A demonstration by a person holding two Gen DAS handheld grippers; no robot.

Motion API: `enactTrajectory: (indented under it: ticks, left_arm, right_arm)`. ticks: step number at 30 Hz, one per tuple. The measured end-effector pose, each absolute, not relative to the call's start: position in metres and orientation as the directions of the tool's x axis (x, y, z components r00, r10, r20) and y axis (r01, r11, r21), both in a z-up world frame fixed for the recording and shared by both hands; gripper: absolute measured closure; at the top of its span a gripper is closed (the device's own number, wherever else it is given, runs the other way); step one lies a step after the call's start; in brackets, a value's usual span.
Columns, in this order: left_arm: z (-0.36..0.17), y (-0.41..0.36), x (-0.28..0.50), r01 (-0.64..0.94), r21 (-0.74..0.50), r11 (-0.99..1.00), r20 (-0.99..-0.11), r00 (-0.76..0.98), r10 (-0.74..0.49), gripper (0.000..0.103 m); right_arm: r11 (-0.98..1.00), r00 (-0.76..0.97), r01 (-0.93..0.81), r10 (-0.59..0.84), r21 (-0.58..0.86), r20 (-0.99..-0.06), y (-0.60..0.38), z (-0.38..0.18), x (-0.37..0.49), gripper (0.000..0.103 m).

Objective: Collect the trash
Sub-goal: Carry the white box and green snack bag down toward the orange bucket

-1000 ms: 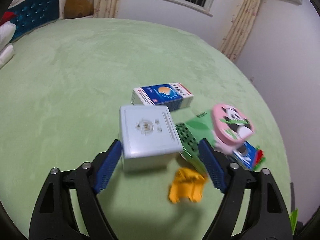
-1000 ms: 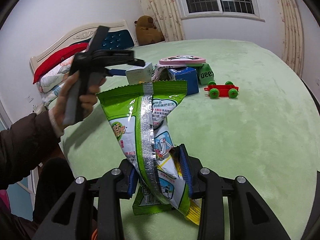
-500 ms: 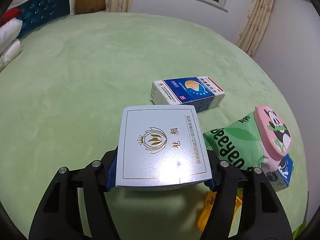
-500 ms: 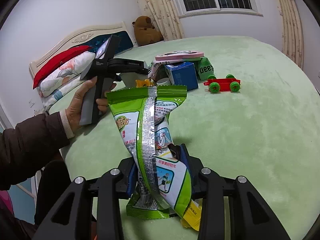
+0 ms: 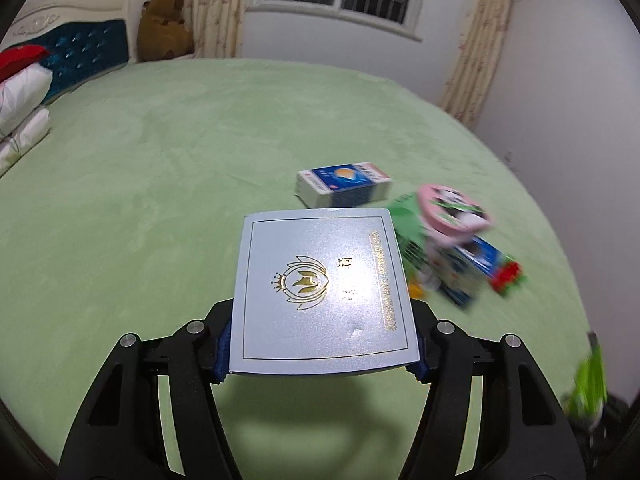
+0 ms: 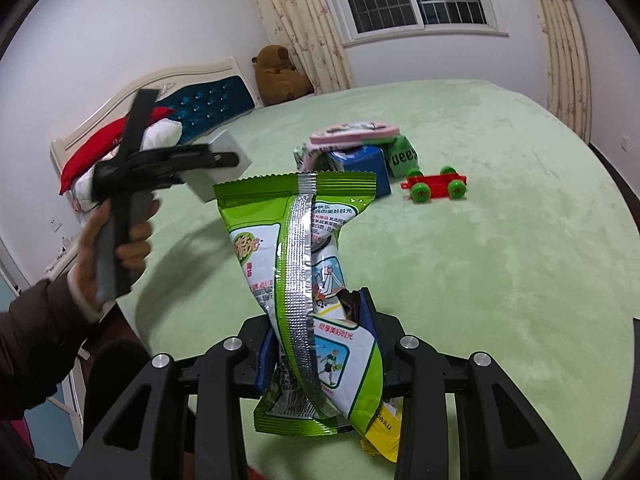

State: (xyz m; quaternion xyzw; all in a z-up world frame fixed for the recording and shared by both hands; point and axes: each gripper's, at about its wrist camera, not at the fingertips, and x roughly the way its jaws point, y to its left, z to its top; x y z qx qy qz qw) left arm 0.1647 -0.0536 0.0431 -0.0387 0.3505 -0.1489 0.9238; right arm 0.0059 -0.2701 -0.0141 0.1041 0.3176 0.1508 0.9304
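Fingers (image 5: 224, 344) of left gripper (image 5: 322, 354) clamp a pale blue box (image 5: 320, 292), lifted off the bed (image 5: 160, 184). Right gripper (image 6: 316, 344), narrowly closed, pinches a green snack bag (image 6: 296, 260).

Both wrist views angled down over green bed (image 5: 160, 184), sharing panda tin (image 5: 452, 208), window ahead.

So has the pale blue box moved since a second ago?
Yes. The pale blue box is lifted off the green bedspread, clamped in the left gripper, nearer the camera than the blue-and-white carton.
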Motion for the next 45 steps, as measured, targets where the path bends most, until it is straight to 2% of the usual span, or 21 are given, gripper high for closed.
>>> enactTrajectory:
  ticks: [8, 15, 31, 45]
  left_arm:
    - [0.048, -0.058, 0.076, 0.361, -0.122, 0.925, -0.604, 0.712, -0.357, 0.042]
    - [0.032, -0.069, 0.021, 0.412, -0.072, 0.908, -0.626, 0.690, -0.363, 0.042]
    - [-0.045, -0.082, -0.068, 0.516, -0.041, 0.855, -0.784, 0.514, -0.347, 0.042]
    - [-0.121, -0.095, -0.103, 0.583, -0.036, 0.812, -0.899, 0.336, -0.281, 0.042]
  right_arm:
    - [0.938, 0.765, -0.232, 0.340, 0.258, -0.548, -0.255, 0.001, -0.024, 0.067]
    - [0.939, 0.752, -0.226, 0.338, 0.260, -0.566, -0.249, -0.004, -0.046, 0.067]
    - [0.920, 0.619, -0.239, 0.392, 0.312, -0.681, -0.227, -0.049, -0.112, 0.067]
    - [0.913, 0.441, -0.224, 0.406, 0.340, -0.800, -0.212, -0.115, -0.154, 0.067]
